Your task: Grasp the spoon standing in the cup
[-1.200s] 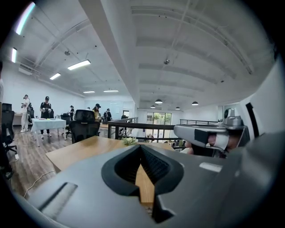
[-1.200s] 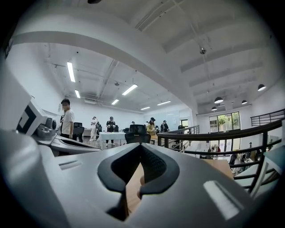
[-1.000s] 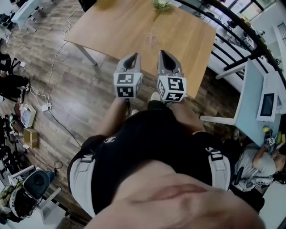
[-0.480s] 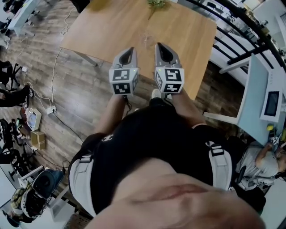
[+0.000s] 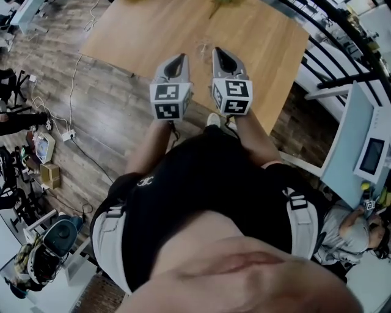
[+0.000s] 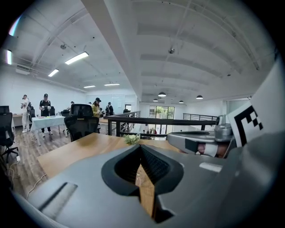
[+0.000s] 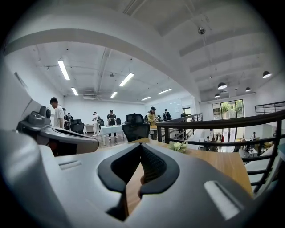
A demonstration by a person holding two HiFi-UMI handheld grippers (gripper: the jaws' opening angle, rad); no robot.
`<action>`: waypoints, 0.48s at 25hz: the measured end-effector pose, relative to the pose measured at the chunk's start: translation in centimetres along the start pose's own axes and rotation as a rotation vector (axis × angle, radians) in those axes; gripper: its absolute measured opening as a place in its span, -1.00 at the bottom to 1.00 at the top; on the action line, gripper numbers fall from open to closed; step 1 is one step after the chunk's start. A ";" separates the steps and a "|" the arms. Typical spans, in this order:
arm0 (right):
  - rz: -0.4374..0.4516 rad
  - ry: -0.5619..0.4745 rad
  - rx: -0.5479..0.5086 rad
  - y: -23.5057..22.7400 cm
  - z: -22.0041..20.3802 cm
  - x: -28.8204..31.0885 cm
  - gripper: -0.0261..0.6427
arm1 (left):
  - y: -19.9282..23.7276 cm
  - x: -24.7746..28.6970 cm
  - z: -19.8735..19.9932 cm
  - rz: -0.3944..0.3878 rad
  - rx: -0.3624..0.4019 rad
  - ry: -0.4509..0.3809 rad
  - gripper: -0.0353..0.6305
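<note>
Head view | left gripper (image 5: 181,58), right gripper (image 5: 217,52) both closed, empty | cup (image 5: 203,48) at 12 o'clock on bench (image 5: 269,43) | spoon unclear; probably light, stiff, slippery: pinch handle top

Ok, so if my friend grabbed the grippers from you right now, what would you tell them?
Left gripper: shut, empty, held in the air at the near edge of the table.
Right gripper: shut, empty, right beside the left one.
Things: a clear cup stands on the table just past the gripper tips. The spoon is too small to make out here. There are flowers at the far edge.
Done: nothing grasped yet.
Left: open one gripper, reach over to the cup, and close it gently on the spoon's handle.
</note>
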State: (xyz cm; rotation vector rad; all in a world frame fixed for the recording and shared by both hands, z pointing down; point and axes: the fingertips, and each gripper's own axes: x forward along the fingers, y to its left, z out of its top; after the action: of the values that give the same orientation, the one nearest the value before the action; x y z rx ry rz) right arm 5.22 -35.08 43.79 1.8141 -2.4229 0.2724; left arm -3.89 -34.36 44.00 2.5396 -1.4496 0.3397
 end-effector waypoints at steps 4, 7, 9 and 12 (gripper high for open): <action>0.024 0.050 0.006 -0.6 -1.1 2.5 -0.92 | 1.1 1.7 -0.4 0.020 -0.022 0.031 -0.86; 0.033 0.080 0.011 -1.7 -2.2 4.0 -0.92 | 1.4 3.2 -1.1 0.031 -0.030 0.052 -0.86; 0.042 0.108 0.019 -2.2 -3.4 5.0 -0.92 | 1.6 4.1 -1.7 0.035 -0.035 0.072 -0.86; 0.071 0.163 0.038 -2.3 -5.6 6.4 -0.92 | 2.2 5.3 -2.7 0.043 -0.048 0.103 -0.86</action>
State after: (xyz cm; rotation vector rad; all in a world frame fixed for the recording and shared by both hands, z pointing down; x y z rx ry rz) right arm 5.47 -40.62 50.72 1.6513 -2.3872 0.4562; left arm -3.46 -39.10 48.23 2.4192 -1.4582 0.4302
